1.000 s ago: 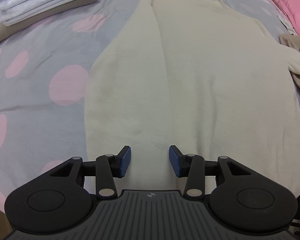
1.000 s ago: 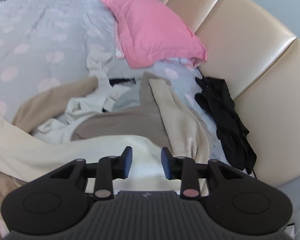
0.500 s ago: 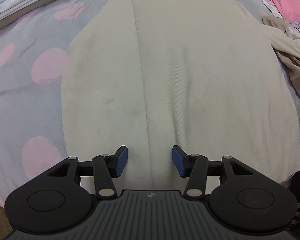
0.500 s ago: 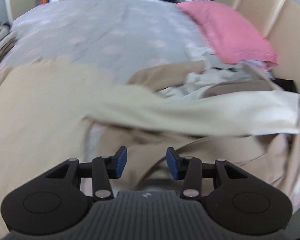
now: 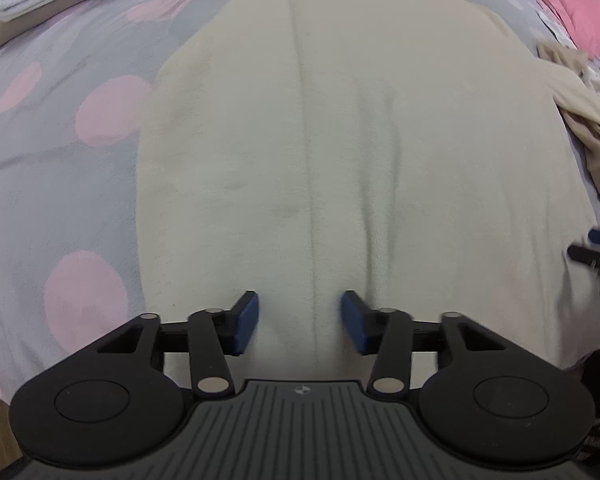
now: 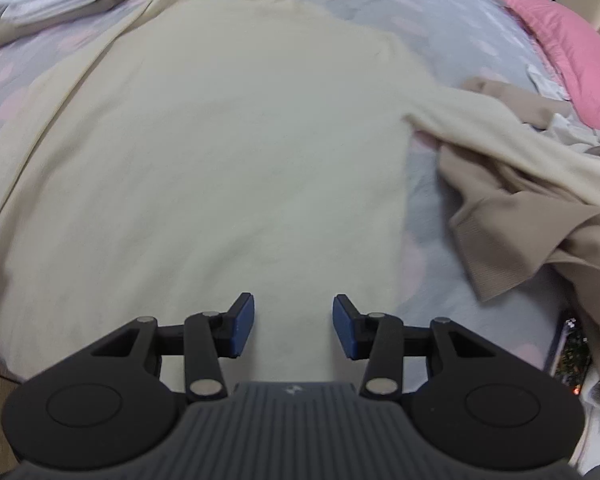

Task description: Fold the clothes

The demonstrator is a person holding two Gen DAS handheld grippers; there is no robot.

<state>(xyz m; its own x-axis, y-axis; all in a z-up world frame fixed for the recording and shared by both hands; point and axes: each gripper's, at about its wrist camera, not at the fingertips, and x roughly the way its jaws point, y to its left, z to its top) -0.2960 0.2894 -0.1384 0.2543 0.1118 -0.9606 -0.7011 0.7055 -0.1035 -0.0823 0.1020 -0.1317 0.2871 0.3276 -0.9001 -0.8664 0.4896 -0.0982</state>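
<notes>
A: Here, where does the cream knitted sweater [image 5: 380,152] lie?

B: Flat on the grey bed cover with pink dots [image 5: 60,140], long axis running away from both tools, near hem under them.

A: The left hand-held gripper [image 5: 299,322]?

B: Half open, jaws just closing, gripping nothing, over the left fold line. The right hand-held gripper [image 6: 293,325], half open and empty, hangs nearer the right edge.

A: The cloth?

B: Smooth; its right sleeve [image 6: 500,140] seemingly trails onto the tan garment heap [image 6: 540,220].

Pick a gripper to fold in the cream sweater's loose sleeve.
Right. The right gripper hangs open at the sweater's hem, on the side where the sleeve trails over the tan clothes. The left gripper sits nearer the already-folded edge.
</notes>
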